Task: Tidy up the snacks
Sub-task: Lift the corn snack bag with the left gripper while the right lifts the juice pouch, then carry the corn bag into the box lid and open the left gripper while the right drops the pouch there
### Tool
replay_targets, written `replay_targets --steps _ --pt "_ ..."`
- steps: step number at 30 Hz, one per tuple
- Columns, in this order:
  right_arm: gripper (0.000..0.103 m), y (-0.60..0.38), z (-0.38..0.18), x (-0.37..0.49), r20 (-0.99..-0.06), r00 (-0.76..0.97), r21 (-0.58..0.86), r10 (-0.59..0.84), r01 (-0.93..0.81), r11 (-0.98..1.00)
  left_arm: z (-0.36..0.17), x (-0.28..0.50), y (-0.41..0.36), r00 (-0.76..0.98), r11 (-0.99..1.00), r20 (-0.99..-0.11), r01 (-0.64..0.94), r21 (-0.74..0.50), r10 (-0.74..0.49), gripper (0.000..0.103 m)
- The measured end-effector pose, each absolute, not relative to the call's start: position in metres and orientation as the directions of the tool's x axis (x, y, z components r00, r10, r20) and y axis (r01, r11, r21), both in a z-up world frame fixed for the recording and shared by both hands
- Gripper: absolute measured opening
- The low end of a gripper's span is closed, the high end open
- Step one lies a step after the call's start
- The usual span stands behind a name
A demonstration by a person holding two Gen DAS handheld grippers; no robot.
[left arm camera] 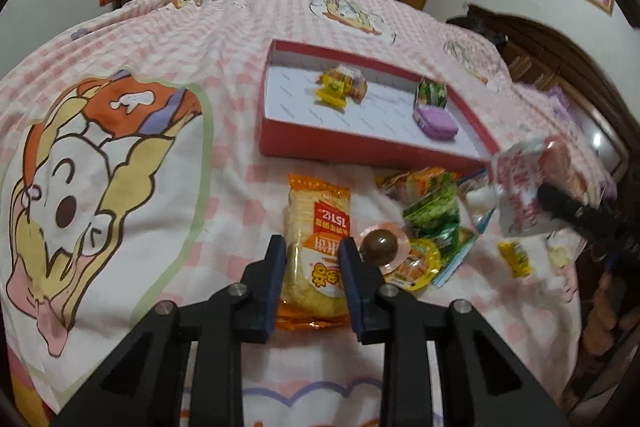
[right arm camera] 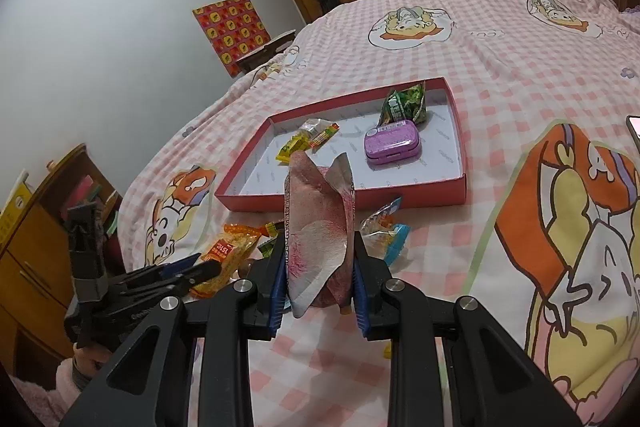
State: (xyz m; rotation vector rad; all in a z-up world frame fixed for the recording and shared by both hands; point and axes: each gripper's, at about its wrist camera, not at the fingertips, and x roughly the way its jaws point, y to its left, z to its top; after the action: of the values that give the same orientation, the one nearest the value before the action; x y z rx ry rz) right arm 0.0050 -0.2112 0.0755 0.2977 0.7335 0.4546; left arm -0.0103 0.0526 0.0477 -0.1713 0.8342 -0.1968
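Two grippers are both gripping: left gripper (left arm camera: 313, 279) is pinching the orange rice-cracker pack (left arm camera: 316, 247) lying at 6 o'clock from the red box (left arm camera: 360, 143); it's looking light, crinkly and crushable, so hold its middle gently. Right gripper (right arm camera: 320, 287) is clamping a floppy pink pouch (right arm camera: 320, 227).

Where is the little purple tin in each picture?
Left wrist view: the purple tin lies at the right end of the red tray, above centre.
Right wrist view: the purple tin lies right of centre in the tray.
Shared landmark: the green snack packet just behind it.
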Motion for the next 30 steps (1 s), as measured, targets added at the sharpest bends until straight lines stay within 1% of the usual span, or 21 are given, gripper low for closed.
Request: replay_targets --steps 4,9,14,23,30 --pt "0.029 -0.212 0.076 0.005 -0.572 0.654 0.413 0.496 -0.293 0.862 0.064 -0.018 0.054 0.686 0.968 -0.686 0.117 -0.223 -0.242 0.028" --pt "0.029 -0.212 0.078 0.004 -0.561 0.658 0.416 0.501 -0.299 0.859 0.082 -0.023 0.057 0.717 0.960 -0.646 0.121 -0.253 -0.261 0.028" --pt "0.029 -0.211 0.080 0.003 -0.552 0.659 0.419 0.510 -0.310 0.854 0.097 -0.021 0.055 0.744 0.962 -0.618 0.130 -0.240 -0.255 0.028" --pt "0.029 -0.213 0.086 0.008 -0.535 0.660 0.439 0.528 -0.317 0.840 0.112 0.014 0.049 0.778 0.971 -0.586 0.128 -0.203 -0.225 0.028" --pt "0.029 -0.217 0.106 0.026 -0.524 0.705 0.400 0.478 -0.292 0.869 0.110 0.053 0.043 0.773 0.971 -0.594 0.119 -0.209 -0.222 0.028"
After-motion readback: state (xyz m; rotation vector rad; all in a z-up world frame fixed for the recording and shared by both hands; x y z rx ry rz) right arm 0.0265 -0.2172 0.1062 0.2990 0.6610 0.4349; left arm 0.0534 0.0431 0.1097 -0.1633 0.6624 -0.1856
